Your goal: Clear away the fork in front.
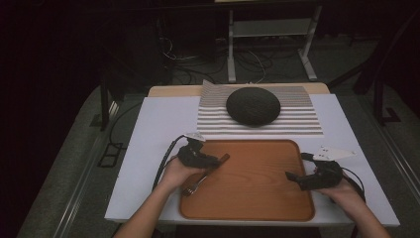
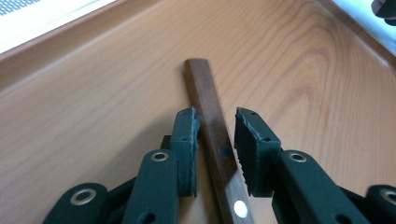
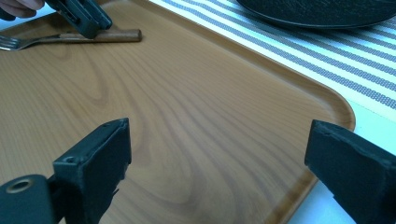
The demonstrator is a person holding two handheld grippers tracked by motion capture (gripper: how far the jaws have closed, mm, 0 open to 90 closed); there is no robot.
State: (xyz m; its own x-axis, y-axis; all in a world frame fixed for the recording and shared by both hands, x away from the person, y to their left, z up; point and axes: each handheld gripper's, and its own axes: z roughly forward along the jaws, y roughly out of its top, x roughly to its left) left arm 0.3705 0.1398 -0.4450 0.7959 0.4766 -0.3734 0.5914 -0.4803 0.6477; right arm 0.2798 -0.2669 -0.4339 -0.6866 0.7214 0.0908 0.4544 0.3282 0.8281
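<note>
Wooden tray (image 1: 257, 198) before striped mat (image 1: 297, 121), dark plate (image 1: 253, 105)

A: Left gripper (image 2: 215, 140): black linkage jaws, ridged pads, silver rivets, black cable.
B: Right gripper (image 3: 217, 172): same black build, grey three-cornered plate on top. Forearms bare, no sleeves.

We see a wooden tray (image 3: 196, 93), smooth with a soft sheen and bold grain. The fork's handle (image 2: 210, 116) is darker polished wood with metal rivets, its tines (image 3: 10, 43) shiny metal. The striped mat (image 3: 327, 60) looks woven; the dark plate (image 1: 253, 105) looks matt and rough.
</note>
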